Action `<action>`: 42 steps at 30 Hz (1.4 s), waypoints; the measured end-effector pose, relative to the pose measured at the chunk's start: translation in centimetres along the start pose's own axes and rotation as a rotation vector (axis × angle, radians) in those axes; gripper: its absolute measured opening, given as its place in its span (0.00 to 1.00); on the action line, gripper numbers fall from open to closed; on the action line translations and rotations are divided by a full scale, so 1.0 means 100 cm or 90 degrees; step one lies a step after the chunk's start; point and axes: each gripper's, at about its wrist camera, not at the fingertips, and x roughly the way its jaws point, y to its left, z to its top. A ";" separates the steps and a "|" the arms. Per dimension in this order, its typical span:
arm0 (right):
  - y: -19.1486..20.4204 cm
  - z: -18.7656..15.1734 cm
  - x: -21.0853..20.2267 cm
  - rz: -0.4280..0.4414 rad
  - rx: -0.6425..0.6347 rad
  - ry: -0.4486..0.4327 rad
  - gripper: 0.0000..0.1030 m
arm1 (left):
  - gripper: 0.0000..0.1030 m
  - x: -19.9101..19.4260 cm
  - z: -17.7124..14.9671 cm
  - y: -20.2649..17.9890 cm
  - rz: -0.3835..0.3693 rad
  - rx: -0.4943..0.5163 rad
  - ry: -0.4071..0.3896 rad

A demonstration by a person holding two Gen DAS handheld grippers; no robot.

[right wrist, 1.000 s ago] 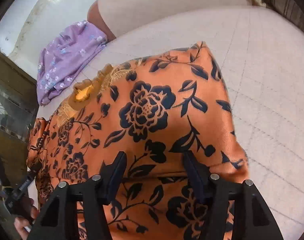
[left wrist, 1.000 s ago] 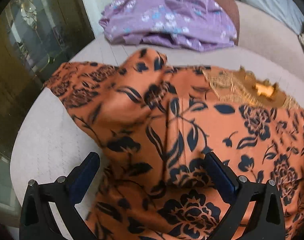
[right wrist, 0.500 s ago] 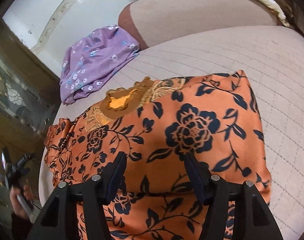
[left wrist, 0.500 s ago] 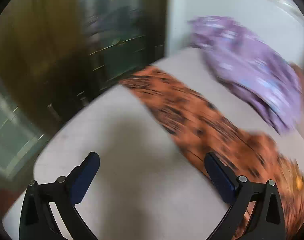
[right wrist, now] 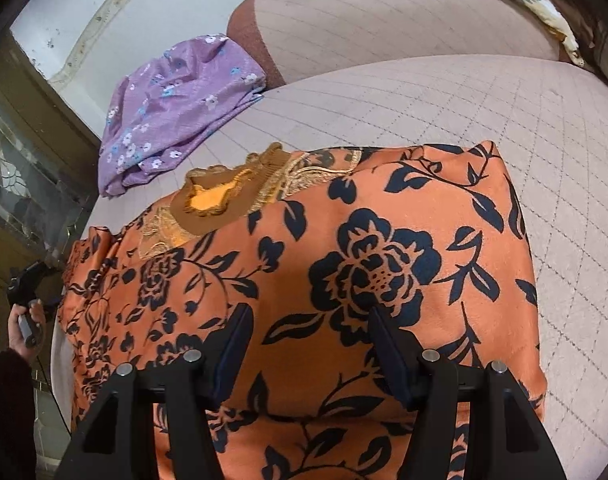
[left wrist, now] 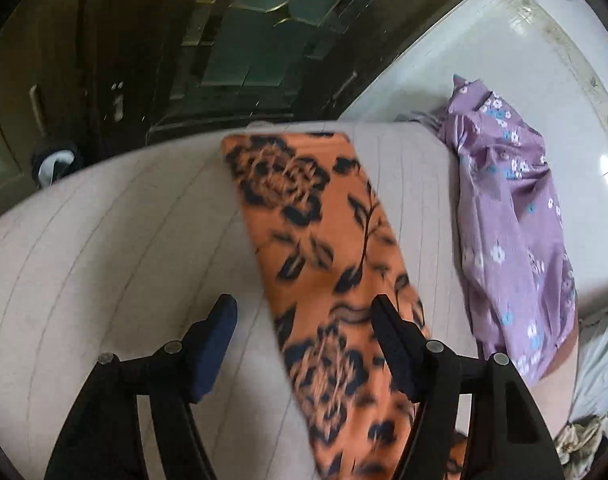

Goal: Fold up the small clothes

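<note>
Your left gripper has just been narrowing its jaws, yet they stand apart, pinching nothing: a strip of the orange garment runs between them, nearer the right finger, lying flat on the cushion. Your right gripper hangs over the garment's folded body, fingers spread, with floral cloth between and beneath them; whether the pads touch it you cannot tell. The purple garment lies well apart, beyond the collar.

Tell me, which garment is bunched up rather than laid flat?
The purple floral garment, crumpled at the cushion's edge; the orange floral garment lies spread flat.
</note>
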 end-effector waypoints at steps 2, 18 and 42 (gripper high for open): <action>-0.002 0.001 0.001 -0.003 0.003 -0.001 0.63 | 0.67 0.005 0.002 -0.007 0.007 0.024 -0.019; -0.006 0.010 -0.024 0.013 0.036 -0.062 0.62 | 0.05 -0.076 -0.040 -0.110 0.043 0.315 -0.088; -0.132 0.019 -0.120 0.142 0.287 -0.175 0.71 | 0.70 -0.253 -0.425 -0.329 -0.333 0.783 0.073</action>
